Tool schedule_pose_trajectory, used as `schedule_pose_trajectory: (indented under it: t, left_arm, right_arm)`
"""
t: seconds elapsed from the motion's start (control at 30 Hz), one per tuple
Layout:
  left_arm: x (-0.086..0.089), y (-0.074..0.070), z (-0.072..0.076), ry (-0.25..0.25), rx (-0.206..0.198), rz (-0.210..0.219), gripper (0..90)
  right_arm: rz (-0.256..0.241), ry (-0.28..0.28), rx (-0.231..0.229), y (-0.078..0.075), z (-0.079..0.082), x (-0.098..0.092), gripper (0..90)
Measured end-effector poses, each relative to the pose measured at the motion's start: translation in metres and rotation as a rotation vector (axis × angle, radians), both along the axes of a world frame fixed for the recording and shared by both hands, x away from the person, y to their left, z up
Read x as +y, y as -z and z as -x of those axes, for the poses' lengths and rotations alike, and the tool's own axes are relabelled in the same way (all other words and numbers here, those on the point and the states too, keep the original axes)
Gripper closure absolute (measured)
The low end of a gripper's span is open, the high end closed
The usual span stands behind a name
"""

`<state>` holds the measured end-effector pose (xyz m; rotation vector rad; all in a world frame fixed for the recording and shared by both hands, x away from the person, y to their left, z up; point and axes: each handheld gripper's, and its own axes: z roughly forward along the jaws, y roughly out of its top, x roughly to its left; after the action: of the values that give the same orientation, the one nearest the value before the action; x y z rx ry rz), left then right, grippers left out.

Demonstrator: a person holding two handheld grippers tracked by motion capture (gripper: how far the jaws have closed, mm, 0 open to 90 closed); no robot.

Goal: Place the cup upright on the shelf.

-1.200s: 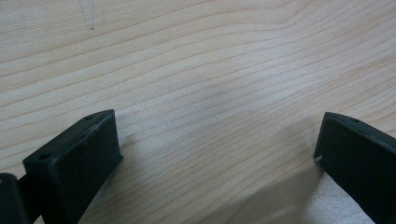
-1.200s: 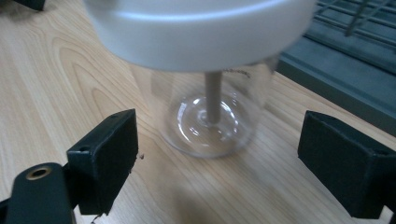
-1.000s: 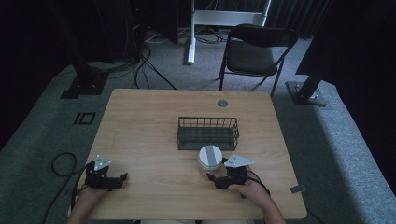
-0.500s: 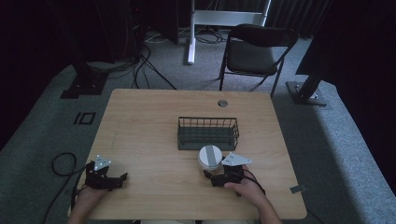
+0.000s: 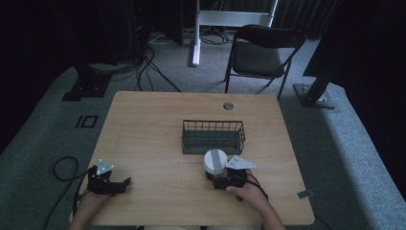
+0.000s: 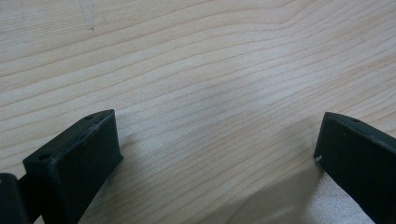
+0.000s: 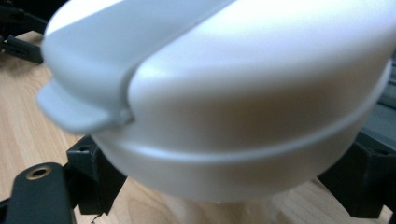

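Note:
A round container with a white lid and a grey stripe (image 5: 215, 161) stands on the wooden table (image 5: 153, 120), just in front of a dark wire basket (image 5: 213, 136). My right gripper (image 5: 216, 177) reaches it from the near side. In the right gripper view the white lid (image 7: 224, 79) looms over both black jaws, which sit either side of the container's body below it, so the right gripper (image 7: 229, 186) is shut on it. My left gripper (image 5: 120, 184) rests at the table's near left corner. Its jaws (image 6: 217, 158) are open over bare wood.
The basket looks empty and stands mid-table. A small round cable hole (image 5: 228, 106) is near the far edge. Beyond the table are a folding chair (image 5: 263, 52), cables on the carpet (image 5: 143, 62) and stand bases (image 5: 86, 88).
My right gripper has crept slightly left, closer under the container. The container, the basket and my left gripper have hardly moved.

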<state>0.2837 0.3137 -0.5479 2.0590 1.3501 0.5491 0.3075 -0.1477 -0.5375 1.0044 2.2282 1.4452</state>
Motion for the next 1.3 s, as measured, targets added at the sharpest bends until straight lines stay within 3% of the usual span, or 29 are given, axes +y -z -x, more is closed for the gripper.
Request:
schedule_pose_trajectory:
  t: [0.53,0.67,0.77,0.93,1.3]
  left_arm:
    - [0.000,0.000,0.000,-0.002,0.000,0.000,0.4]
    - [0.000,0.000,0.000,-0.002,0.000,0.000,0.5]
    - [0.000,0.000,0.000,-0.002,0.000,0.000,0.5]
    - [0.000,0.000,0.000,-0.003,0.000,0.000,0.5]
    - [0.000,0.000,0.000,-0.003,0.000,0.000,0.4]
  right_arm:
    - [0.021,0.003,-0.031,-0.001,-0.002,0.005,18.3]
    - [0.046,-0.007,-0.039,-0.003,0.001,0.007,18.4]
    - [0.033,0.001,-0.040,-0.005,0.001,0.006,18.4]
    - [0.048,-0.014,-0.060,-0.020,0.004,0.007,18.4]
    - [0.029,-0.018,-0.081,-0.047,0.004,0.009,18.4]
